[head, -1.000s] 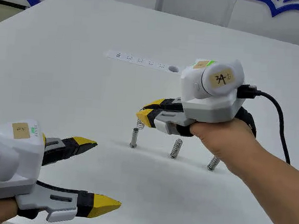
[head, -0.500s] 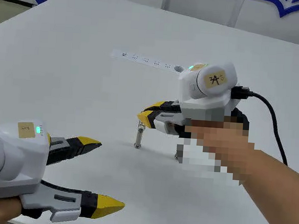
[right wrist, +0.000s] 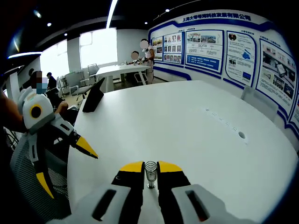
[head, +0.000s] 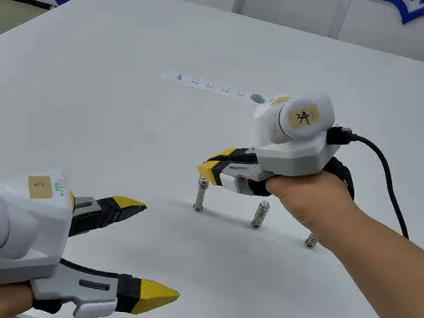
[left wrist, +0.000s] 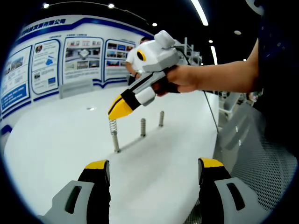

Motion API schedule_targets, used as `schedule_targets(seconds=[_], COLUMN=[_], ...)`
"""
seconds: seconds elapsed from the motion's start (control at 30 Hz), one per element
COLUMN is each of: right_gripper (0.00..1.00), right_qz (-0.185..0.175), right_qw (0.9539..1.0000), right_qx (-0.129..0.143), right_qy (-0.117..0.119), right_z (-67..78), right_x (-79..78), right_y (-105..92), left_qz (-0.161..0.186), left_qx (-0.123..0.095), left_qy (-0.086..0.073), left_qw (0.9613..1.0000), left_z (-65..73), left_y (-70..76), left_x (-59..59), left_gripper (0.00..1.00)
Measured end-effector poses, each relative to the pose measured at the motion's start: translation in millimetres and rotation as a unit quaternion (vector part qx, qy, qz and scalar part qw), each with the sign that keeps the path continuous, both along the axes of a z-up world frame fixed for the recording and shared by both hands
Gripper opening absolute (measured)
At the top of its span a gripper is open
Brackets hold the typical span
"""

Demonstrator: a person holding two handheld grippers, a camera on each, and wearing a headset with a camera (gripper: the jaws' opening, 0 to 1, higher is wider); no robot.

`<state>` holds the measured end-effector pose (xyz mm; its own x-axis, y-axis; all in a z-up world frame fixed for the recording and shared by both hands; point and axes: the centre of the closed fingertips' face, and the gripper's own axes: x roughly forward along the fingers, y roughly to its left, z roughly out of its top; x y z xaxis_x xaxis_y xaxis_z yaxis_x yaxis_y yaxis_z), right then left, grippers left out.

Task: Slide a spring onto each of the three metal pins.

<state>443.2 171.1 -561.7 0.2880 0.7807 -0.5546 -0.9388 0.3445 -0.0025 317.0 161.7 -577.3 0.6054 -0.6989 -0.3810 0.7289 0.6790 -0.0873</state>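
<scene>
White table (head: 93,85), matte, rounded edge, top mostly bare. Three metal pins upright on it in slanting row, apart from one another: left pin (head: 200,199), middle pin (head: 259,215), right pin (head: 311,241). Beyond pins, flat white slotted strip (head: 202,85) flush along top, round hole (head: 258,99) at its right end

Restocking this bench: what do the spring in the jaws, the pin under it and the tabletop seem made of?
Spring: shiny grey coiled wire, likely steel. Pin: dull silver rod, probably metal. Tabletop: smooth matte white, laminate or paint, cannot tell.
</scene>
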Motion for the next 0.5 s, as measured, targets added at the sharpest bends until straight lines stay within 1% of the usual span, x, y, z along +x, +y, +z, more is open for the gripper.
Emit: schedule_targets(seconds=[0.23,0.5], right_gripper=[0.11,0.12], right_qz=[0.000,-0.001], right_qw=[1.0000,0.9999], right_qx=[-0.004,-0.009], right_qy=[0.004,0.012], right_z=[-8.1,-21.2], right_x=[-0.9,-0.7], right_y=[-0.1,1.2], left_qz=[0.000,0.003], left_qx=[0.000,-0.001], left_qy=[0.001,0.004], left_qw=[1.0000,1.0000], left_z=[-0.6,-1.8], left_y=[-0.2,0.9], left_x=[-0.6,-0.6], left_gripper=[0.79,0.79])
